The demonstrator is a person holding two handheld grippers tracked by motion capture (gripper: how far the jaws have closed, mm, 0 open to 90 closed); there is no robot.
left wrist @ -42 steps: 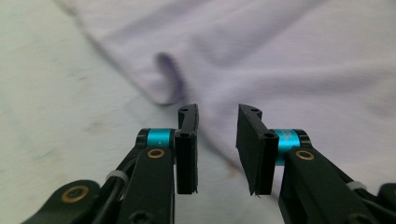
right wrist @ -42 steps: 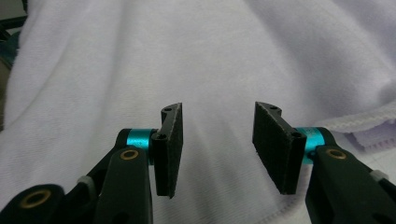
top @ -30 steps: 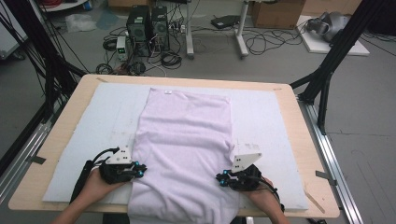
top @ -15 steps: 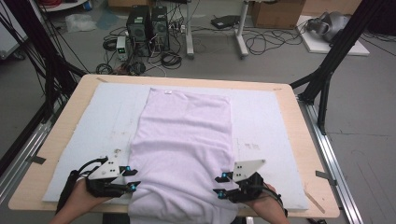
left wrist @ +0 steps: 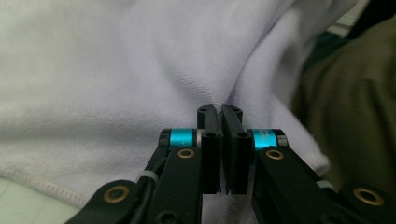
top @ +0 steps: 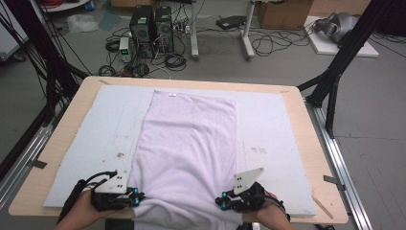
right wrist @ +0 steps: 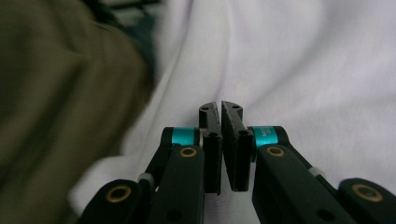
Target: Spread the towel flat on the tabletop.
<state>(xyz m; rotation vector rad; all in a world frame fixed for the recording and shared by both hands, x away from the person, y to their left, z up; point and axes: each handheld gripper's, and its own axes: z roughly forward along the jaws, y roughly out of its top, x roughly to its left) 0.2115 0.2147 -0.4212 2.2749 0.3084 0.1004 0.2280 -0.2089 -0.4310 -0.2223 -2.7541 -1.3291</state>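
A pale lilac garment (top: pixel 189 143) lies folded into a long strip down the middle of the table, its collar tag at the far end. My left gripper (top: pixel 138 197) sits at the near left corner of its hem, my right gripper (top: pixel 220 201) at the near right corner. The cloth puckers between them and hangs over the near edge. In the left gripper view the left gripper (left wrist: pixel 220 111) is shut, with a ridge of the garment (left wrist: pixel 116 79) running up from its tips. The right gripper (right wrist: pixel 220 108) is likewise shut on a fold of the garment (right wrist: pixel 299 65).
A light grey mat (top: pixel 105 129) covers most of the wooden table (top: pixel 309 139). Black frame legs (top: pixel 335 72) stand at the table's right and left. Computer towers (top: pixel 151 24) and cables lie on the floor beyond the far edge. An olive-clad lap shows beside the hem.
Both grippers have drawn back toward the near edge of the table, dragging the garment's hem with them. The cloth now bunches between them.
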